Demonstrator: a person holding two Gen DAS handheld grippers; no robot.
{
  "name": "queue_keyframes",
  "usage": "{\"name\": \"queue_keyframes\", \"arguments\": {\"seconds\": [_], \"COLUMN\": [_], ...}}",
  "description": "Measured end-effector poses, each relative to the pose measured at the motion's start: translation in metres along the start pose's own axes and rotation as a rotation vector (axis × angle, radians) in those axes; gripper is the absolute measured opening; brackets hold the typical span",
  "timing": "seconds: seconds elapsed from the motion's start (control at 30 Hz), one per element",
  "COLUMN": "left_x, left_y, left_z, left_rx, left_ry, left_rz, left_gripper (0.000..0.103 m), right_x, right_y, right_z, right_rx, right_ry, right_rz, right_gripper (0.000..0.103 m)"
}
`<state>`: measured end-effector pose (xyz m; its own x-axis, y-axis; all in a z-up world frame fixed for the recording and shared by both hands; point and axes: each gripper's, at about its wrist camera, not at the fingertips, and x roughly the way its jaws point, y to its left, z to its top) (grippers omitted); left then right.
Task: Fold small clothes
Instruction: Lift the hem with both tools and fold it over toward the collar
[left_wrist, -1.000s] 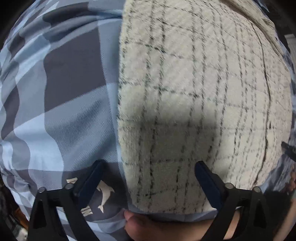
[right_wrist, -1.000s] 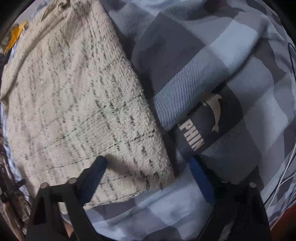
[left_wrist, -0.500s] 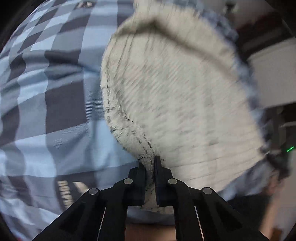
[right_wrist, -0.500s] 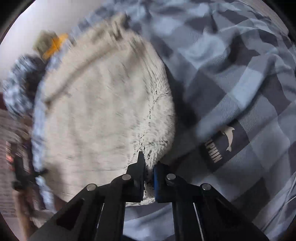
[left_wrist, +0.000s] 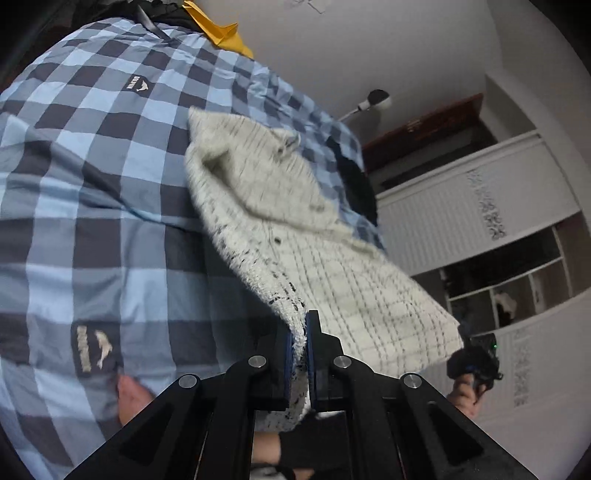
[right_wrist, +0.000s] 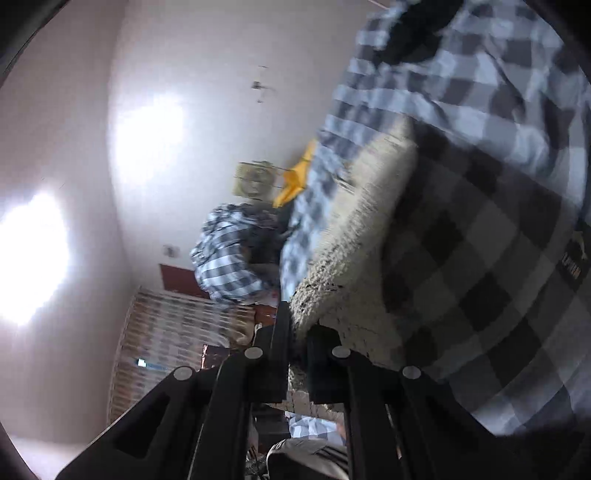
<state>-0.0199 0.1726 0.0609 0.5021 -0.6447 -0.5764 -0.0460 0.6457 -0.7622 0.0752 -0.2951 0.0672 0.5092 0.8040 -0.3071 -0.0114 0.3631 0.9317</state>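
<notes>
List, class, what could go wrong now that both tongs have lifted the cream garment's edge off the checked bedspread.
1. The left tongs pinch only a thin strip of the fuzzy cream garment; it may slip out.
2. Its far end lies bunched on the checked bedspread, so the fold may land creased.
3. The right tongs grip equally little edge.

Both claws (left_wrist: 299, 332) (right_wrist: 297, 332) clamped, raised

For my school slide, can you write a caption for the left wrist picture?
The left gripper pinches the edge of a fluffy cream checked garment above a blue checked bedcover.
</notes>
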Motion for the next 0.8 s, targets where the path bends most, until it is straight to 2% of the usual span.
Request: {"name": "queue_keyframes", "arguments": {"seconds": [0.13, 0.33, 0.4, 0.5, 0.6, 0.7, 0.73, 0.8], "left_x": [-0.036, -0.081, -0.089, -0.098, -0.094, -0.067, -0.052, -0.029], "left_y": [0.007, 0.013, 0.012, 0.005, 0.001, -0.001, -0.004, -0.01], "left_z": [-0.032, -0.108, -0.125, -0.137, -0.126, -0.093, -0.069, -0.025], "left_rx": [-0.019, -0.057, -0.079, -0.063, -0.029, 0.003, 0.006, 0.027], "left_ry": [0.005, 0.026, 0.025, 0.017, 0.004, 0.03, 0.039, 0.039], "left_rz": [-0.045, -0.092, -0.115, -0.101, -0.042, -0.001, 0.017, 0.002], "left_gripper": [0.005, 0.005, 0.003, 0.003, 0.003, 0.003, 0.003, 0.003], "right_x": [-0.055, -0.1, -0.11, -0.119, -0.109, -0.086, -0.079, -0.067], "right_y": [0.012, 0.019, 0.023, 0.033, 0.037, 0.024, 0.02, 0.014], "right_z": [-0.017, -0.051, -0.06, -0.069, -0.063, -0.044, -0.035, -0.014], "right_rx": [-0.084, -0.133, -0.14, -0.172, -0.181, -0.138, -0.121, -0.086], "right_ry": [-0.033, -0.008, 0.013, 0.017, 0.005, 0.022, 0.026, 0.041], "right_rz": [0.018, -0.05, -0.085, -0.151, -0.223, -0.25, -0.248, -0.236], "right_gripper": [0.003, 0.003, 0.003, 0.004, 0.004, 0.004, 0.004, 0.004]}}
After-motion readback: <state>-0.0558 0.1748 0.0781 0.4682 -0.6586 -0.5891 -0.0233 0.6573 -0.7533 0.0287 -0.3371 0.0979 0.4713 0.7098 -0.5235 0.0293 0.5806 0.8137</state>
